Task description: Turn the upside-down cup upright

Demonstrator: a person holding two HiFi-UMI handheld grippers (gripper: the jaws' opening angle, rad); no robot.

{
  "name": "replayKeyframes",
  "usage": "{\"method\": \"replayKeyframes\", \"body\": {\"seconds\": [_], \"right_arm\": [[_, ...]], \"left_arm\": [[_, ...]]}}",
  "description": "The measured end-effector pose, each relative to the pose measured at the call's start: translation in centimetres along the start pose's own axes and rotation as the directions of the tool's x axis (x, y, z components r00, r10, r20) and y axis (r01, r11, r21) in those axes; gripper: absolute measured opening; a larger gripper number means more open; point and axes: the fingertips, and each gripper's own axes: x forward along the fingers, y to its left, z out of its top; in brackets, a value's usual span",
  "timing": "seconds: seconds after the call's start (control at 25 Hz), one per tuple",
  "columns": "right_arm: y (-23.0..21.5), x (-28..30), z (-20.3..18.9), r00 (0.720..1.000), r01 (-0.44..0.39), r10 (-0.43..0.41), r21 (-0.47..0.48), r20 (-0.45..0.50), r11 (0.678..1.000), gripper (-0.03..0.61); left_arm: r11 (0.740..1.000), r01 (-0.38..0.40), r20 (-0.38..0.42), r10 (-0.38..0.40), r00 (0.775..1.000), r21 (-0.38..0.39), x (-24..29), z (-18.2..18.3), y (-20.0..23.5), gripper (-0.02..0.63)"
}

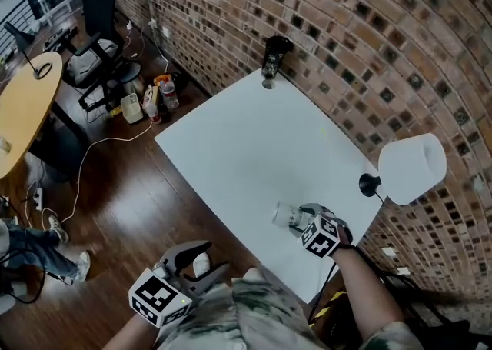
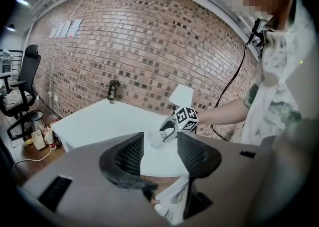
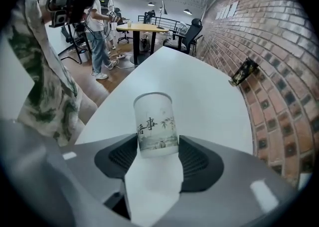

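A white cup (image 3: 156,123) printed with dark characters and a bamboo scene sits between the pads of my right gripper (image 3: 158,144), which is shut on its lower part. The cup's flat end points away from the camera. In the head view the cup (image 1: 284,215) lies tilted sideways just over the white table (image 1: 231,148), sticking out to the left of the right gripper (image 1: 302,221) near the table's right front corner. My left gripper (image 1: 198,261) hangs open and empty off the table's front edge. In the left gripper view its jaws (image 2: 159,153) frame the cup (image 2: 153,138) from a distance.
A white lamp (image 1: 411,168) on a black foot (image 1: 369,184) stands at the table's right edge against the brick wall. A dark object (image 1: 270,60) stands at the far corner. Bottles (image 1: 150,98), cables, an office chair (image 1: 96,25) and a round wooden table (image 1: 27,110) fill the floor at left.
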Motion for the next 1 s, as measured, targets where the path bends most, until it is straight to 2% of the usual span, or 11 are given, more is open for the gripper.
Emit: {"method": "replayKeyframes", "body": {"seconds": [0.16,0.28,0.36,0.44,0.56,0.68,0.8,1.0], "right_arm": [[-0.5,-1.2,0.3,0.997,0.021,-0.026,-0.078,-0.071,0.997,0.258],[-1.7,-1.8,0.1,0.982,0.074,-0.106,-0.198,-0.155,0.977,0.258],[-2.7,-2.0,-0.1,0.96,0.107,-0.178,-0.303,-0.217,0.947,0.258],[-3.8,-2.1,-0.6,0.926,0.122,-0.254,-0.415,-0.28,0.902,0.256],[-5.0,-1.9,-1.2,0.875,0.103,-0.333,-0.536,-0.352,0.838,0.256],[-5.8,-1.5,-1.7,0.834,0.069,-0.378,-0.603,-0.403,0.795,0.256],[-5.9,-0.8,-1.8,0.801,0.025,-0.398,-0.639,-0.448,0.769,0.256],[-5.0,0.4,-0.3,0.787,-0.001,-0.413,-0.67,-0.458,0.742,0.256]], "left_arm": [[1.0,0.0,0.014,0.0,1.0,-0.006,-0.4,-0.2,0.3,0.215],[1.0,0.0,0.023,0.0,1.0,-0.012,-0.8,-0.2,0.8,0.215],[1.0,0.003,0.027,-0.003,1.0,-0.014,-1.1,-0.4,1.1,0.215],[1.0,0.008,0.032,-0.007,0.999,-0.019,-1.3,-0.5,1.3,0.215],[1.0,0.018,0.04,-0.017,0.999,-0.015,-1.6,-0.5,1.6,0.215],[0.999,0.024,0.045,-0.023,0.999,-0.023,-1.9,-0.8,2.0,0.215],[0.999,0.032,0.045,-0.031,0.998,-0.022,-2.4,-1.2,2.4,0.213],[0.999,0.04,0.033,-0.039,0.999,-0.023,-3.0,-1.3,3.2,0.215]]}}
